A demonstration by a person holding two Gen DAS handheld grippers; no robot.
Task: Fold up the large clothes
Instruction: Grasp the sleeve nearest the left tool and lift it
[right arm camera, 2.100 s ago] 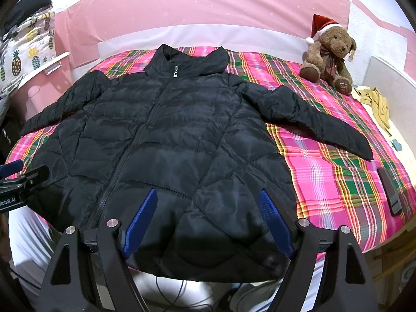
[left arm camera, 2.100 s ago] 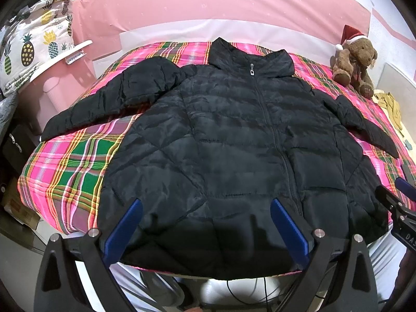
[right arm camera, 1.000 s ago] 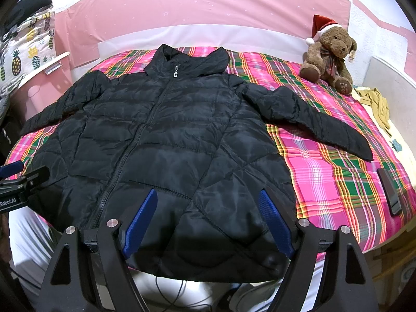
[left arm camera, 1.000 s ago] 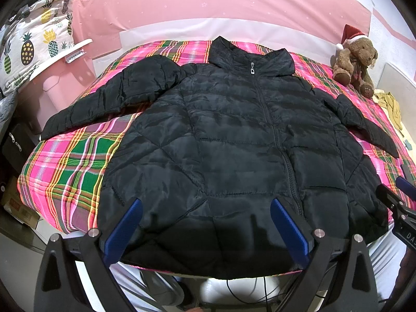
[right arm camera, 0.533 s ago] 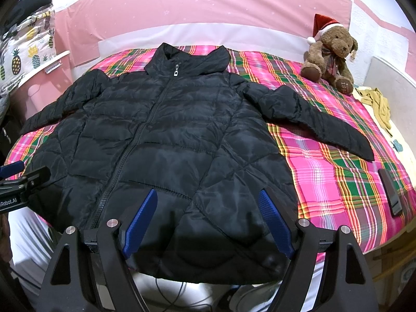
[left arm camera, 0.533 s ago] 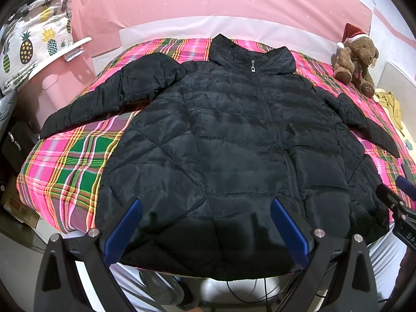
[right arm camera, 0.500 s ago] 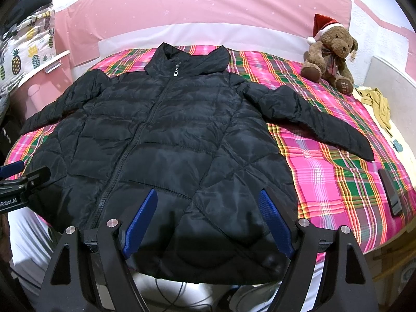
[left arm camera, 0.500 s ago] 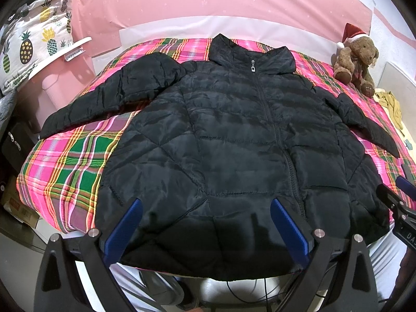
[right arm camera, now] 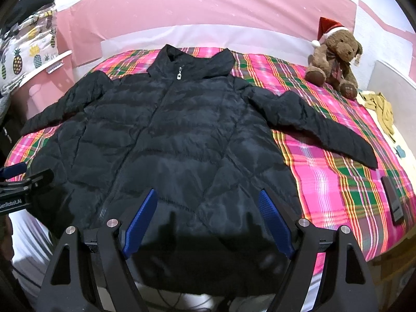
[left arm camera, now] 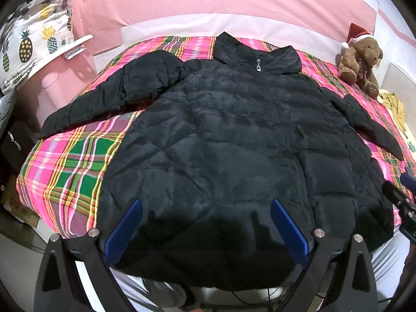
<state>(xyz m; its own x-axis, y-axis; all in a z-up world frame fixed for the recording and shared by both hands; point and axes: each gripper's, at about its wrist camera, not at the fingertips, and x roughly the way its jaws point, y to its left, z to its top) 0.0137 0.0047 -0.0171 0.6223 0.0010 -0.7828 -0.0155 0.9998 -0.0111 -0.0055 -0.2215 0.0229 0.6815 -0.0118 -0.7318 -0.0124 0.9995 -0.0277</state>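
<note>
Black quilted puffer jacket (left arm camera: 234, 140) lies spread flat ahead of left gripper (left arm camera: 205, 230) and right gripper (right arm camera: 208, 219), both spread wide, grasping nothing.

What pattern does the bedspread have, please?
The bedspread is pink-and-green plaid, clearest in the right wrist view.

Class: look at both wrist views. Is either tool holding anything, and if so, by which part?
Nothing is held. The left tool and right tool are both open above the hem of the black jacket, gripping no fabric.

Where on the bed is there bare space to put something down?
Bare plaid bedspread between the black puffer jacket's left sleeve and hem. On the right, a patch below the other sleeve, edged by a dark flat device. Crowded near the brown teddy bear.
</note>
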